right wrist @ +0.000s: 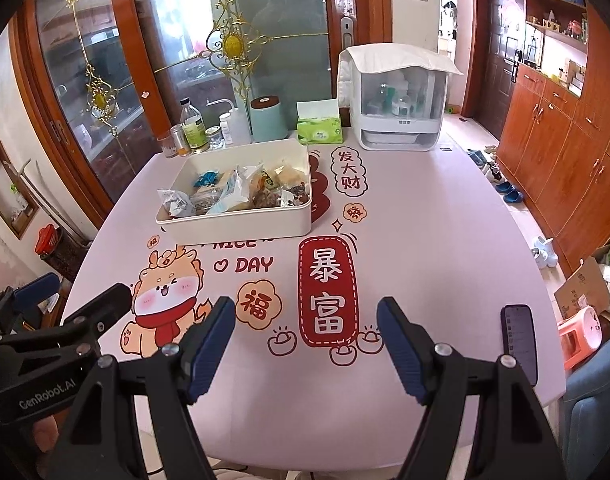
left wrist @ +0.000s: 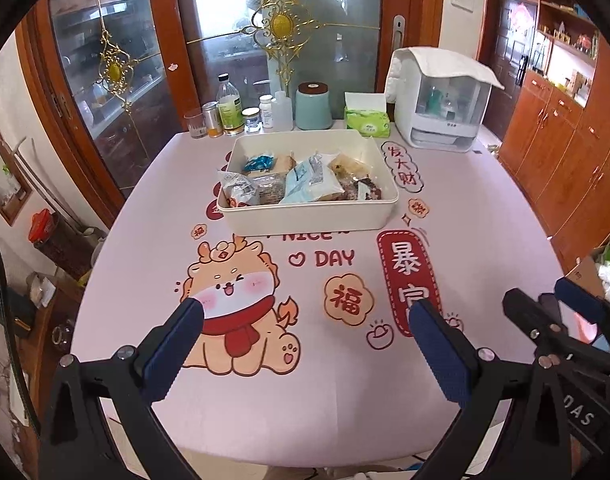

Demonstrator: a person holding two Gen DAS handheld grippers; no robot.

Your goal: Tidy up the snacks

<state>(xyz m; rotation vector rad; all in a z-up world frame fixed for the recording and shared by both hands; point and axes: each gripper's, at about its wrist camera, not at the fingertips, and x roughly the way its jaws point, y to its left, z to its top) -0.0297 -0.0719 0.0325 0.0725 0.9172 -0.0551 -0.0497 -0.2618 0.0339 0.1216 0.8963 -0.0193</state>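
Left wrist view: left claw (left wrist: 305, 320) and right claw (right wrist: 305, 328) both hang released over the bench (left wrist: 345, 400), well short of the white bin (left wrist: 305, 216) of snack packets (left wrist: 311, 182); these look light, crinkly, slippery, so pinch a sealed edge

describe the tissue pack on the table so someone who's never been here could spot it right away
Start at the white snack bin in the table's middle, then look past its far right corner. The tissue pack sits between a teal canister and a white cabinet: the only bright green thing there.
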